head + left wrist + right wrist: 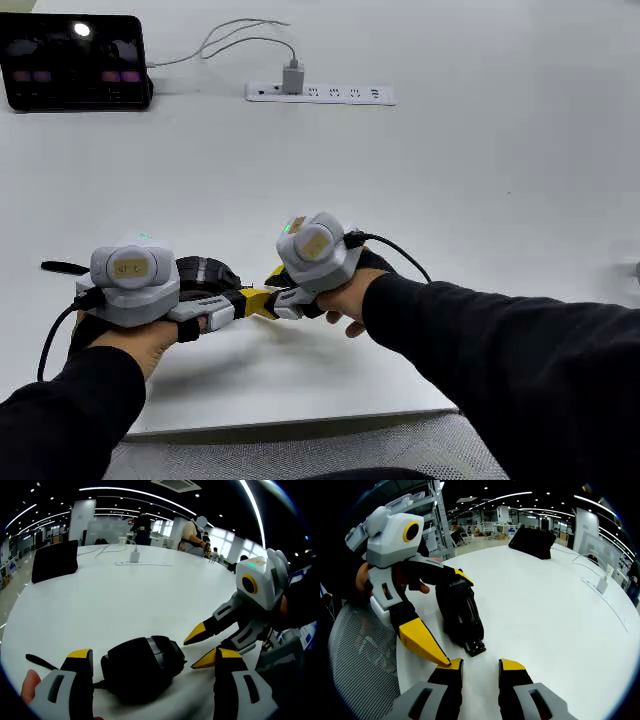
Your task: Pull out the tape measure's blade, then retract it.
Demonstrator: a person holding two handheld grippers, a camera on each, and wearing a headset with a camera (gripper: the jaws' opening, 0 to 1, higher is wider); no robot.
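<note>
My left hand-held gripper (pixel 153 654) stands wide, its jaws on either side of the black tape measure (pixel 142 667), which lies on the white tabletop (pixel 125 595). My right hand-held gripper (pixel 482 665), jaws narrowly apart and holding nothing, points at the tape measure from just beside it.

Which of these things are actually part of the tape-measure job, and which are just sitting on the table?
In the job: black tape measure; left tool, open around it; right tool, open, close by.

Just lying about: tablet; power strip; charger plugged into the strip.
</note>
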